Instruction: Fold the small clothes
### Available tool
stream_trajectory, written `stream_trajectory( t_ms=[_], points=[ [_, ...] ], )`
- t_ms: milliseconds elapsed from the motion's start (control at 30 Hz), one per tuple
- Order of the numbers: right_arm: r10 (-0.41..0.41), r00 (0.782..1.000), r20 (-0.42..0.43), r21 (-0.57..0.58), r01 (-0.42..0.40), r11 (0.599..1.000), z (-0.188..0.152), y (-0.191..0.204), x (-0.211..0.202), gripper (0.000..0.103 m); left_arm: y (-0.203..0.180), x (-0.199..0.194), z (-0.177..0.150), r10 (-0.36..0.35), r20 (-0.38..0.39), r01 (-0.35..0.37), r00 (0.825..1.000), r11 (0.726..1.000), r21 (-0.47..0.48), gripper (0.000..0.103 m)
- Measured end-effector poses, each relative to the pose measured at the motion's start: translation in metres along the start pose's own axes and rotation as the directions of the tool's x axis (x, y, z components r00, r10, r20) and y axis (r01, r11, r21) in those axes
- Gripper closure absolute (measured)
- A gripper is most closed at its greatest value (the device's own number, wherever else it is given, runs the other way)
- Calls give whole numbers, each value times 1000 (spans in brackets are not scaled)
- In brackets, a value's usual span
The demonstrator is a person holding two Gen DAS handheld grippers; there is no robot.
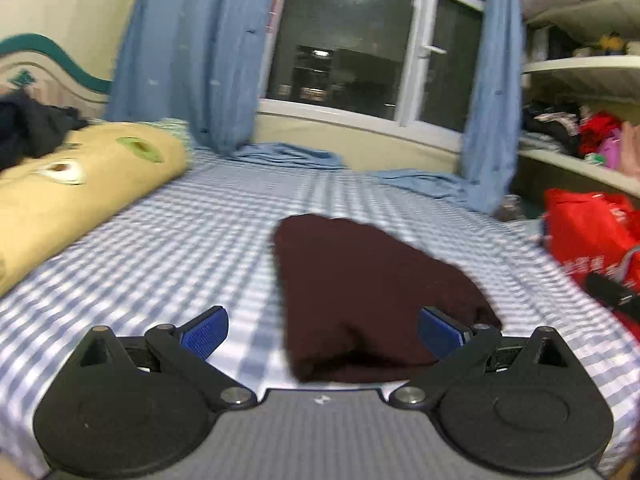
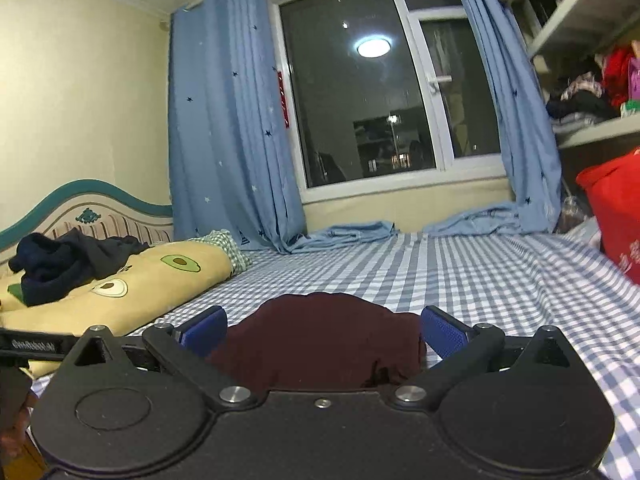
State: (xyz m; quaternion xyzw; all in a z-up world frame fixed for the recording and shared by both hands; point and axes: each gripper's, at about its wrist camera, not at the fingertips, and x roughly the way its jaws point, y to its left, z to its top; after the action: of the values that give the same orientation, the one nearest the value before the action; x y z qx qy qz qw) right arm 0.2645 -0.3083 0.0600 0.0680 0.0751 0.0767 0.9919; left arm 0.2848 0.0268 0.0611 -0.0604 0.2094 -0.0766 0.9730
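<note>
1 folded maroon garment (image 1: 360,288) lies flat on the checked bed (image 1: 160,240), long axis toward the window (image 1: 360,48); 2 grippers, left (image 1: 323,332) and right (image 2: 323,330), spread wide, empty.

Both cameras sit low over the checked bed sheet (image 1: 200,216), looking along their own spread fingers toward the window (image 2: 360,92). The left wrist view tilts downward; the right runs nearly level. Both share the maroon garment (image 1: 360,288) just ahead and the blue curtains (image 2: 224,120).

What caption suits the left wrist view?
Open left gripper above a folded maroon garment on the checked bedsheet.
</note>
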Motion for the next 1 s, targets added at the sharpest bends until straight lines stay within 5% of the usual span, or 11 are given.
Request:
stream_trajectory(
  t_ms=[133,433,1000],
  points=[
    [-24,1000,15,-40,24,999,-15,13,-28,0,-5,-15,-25,59,-2,-59,998,998,35,1],
    [-120,992,33,-107,122,987,-48,30,-62,0,-6,-39,-56,46,17,-47,999,998,52,1],
    [-158,987,-20,-121,154,981,-88,36,-51,0,1,-33,-80,77,3,-77,997,995,63,1]
  ],
)
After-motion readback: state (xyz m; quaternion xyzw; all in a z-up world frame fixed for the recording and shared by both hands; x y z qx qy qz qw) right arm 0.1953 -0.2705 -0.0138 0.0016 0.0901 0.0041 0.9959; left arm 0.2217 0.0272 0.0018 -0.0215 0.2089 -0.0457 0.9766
